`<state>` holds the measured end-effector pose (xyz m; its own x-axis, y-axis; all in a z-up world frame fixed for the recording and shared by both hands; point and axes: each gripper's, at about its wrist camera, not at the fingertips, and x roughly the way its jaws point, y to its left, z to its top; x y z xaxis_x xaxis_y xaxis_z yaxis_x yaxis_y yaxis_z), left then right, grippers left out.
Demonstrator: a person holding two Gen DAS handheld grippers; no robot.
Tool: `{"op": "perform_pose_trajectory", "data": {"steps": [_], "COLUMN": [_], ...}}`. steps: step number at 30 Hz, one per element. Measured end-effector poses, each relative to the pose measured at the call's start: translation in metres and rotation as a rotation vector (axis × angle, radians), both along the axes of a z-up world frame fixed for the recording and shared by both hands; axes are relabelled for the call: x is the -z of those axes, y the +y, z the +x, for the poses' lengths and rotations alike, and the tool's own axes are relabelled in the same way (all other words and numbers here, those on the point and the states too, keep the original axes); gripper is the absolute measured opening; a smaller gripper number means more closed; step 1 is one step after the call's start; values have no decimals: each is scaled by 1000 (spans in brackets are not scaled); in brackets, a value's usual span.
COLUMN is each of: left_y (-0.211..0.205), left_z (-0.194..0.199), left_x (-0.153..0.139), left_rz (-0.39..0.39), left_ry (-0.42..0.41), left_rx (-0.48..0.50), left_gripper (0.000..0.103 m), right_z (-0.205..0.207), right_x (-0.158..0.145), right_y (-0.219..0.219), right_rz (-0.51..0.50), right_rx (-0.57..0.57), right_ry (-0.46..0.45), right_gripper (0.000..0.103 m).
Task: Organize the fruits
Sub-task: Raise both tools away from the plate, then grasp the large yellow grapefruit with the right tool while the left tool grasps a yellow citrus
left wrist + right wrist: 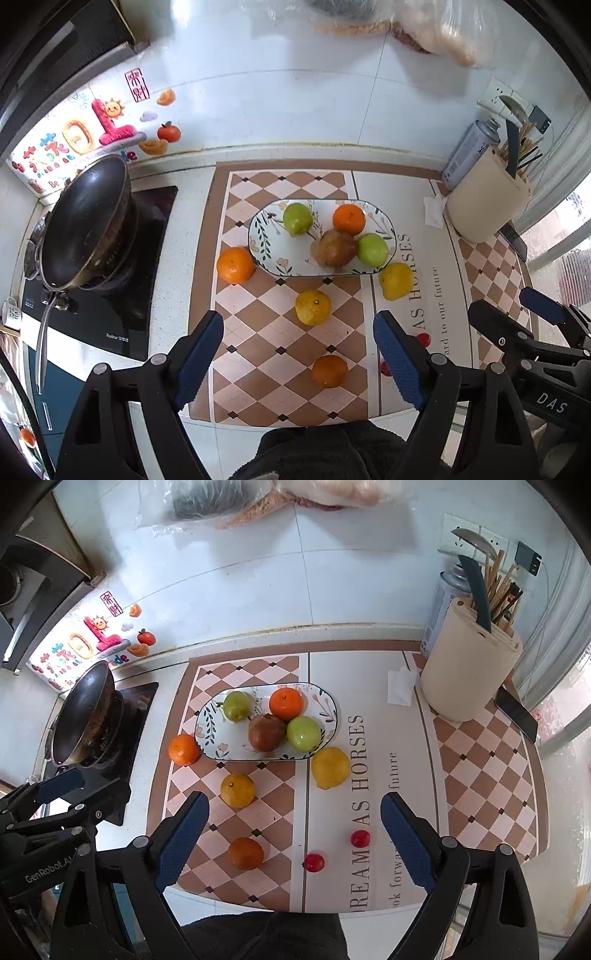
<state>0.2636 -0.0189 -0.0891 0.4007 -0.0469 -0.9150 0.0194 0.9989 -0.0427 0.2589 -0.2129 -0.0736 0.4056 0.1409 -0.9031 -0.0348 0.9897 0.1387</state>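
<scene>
Checkered mat fills my left view; left gripper fingers apart, empty, round dimpled yellow citrus between and beyond tips, glossy oval plate further ahead. Right view: right gripper spread, empty, two smooth cherry tomatoes between pads.

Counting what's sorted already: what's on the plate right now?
On the plate: two green fruits, one orange and a brownish-red fruit. The fruits hide the plate surface beneath them.

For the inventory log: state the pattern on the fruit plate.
The plate is white with dark leafy sprigs and small flowers, clearest in the right wrist view.
</scene>
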Motion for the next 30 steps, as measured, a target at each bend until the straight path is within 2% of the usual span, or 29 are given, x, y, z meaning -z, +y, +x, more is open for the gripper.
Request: {"op": "perform_pose_trajectory", "data": {"steps": [8, 13, 14, 16, 20, 26, 30], "left_y": [-4, -3, -3, -3, 1, 7, 1], "left_z": [1, 12, 18, 28, 54, 87, 99], "left_x": [-3, 4, 10, 19, 55, 121, 162], "left_rz": [26, 37, 57, 77, 129, 84, 94], "left_ry": [-22, -22, -15, -4, 53, 216, 318], "left_rx": [6, -7, -11, -15, -45, -58, -47], "left_gripper": [83, 84, 93, 100, 101, 101, 100], "right_z": [-1, 11, 17, 27, 54, 92, 109], "right_x": [-8, 6, 14, 26, 65, 144, 191], "right_y": [3, -2, -5, -11, -28, -39, -38], "right_rz": [22, 38, 29, 25, 11, 38, 46], "right_rx": [-9, 2, 12, 26, 63, 67, 59], "right_ry": [-12, 16, 25, 45, 95, 236, 310], "right_gripper": [96, 96, 96, 96, 96, 96, 96]}}
